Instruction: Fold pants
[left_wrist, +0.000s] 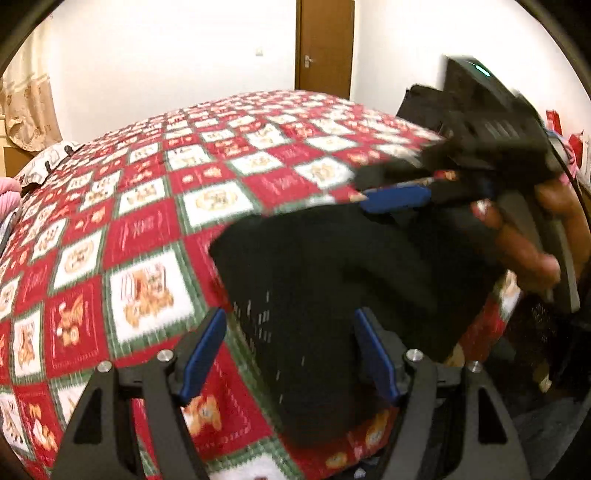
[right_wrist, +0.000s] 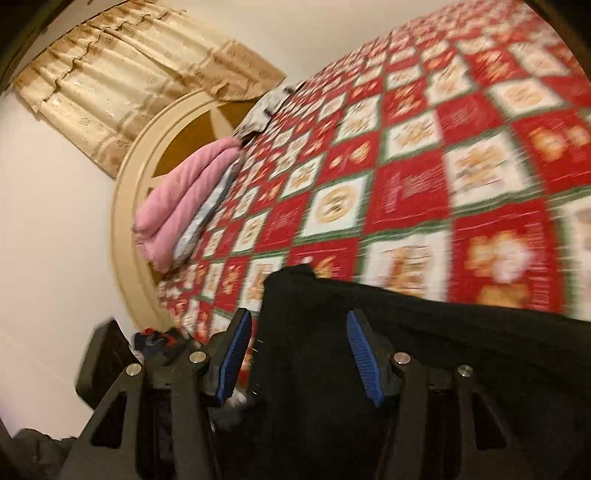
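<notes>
While both wrist views are blurred, the left gripper (left_wrist: 291, 354) is seen with its blue pads (left_wrist: 205, 354) spread wide and nothing pinched; the black pants (left_wrist: 332, 288) lie between and beyond them on the red checked bedspread (left_wrist: 147, 229). Toward two o'clock, the right gripper (left_wrist: 397, 194) is held by a hand (left_wrist: 528, 240) above the pants. From its own camera, the right gripper (right_wrist: 299, 354) is likewise parted, with black cloth below the fingers, ungripped. A pink blanket (right_wrist: 177, 206) is seen at ten o'clock, a curtain (right_wrist: 122, 88) beyond.
</notes>
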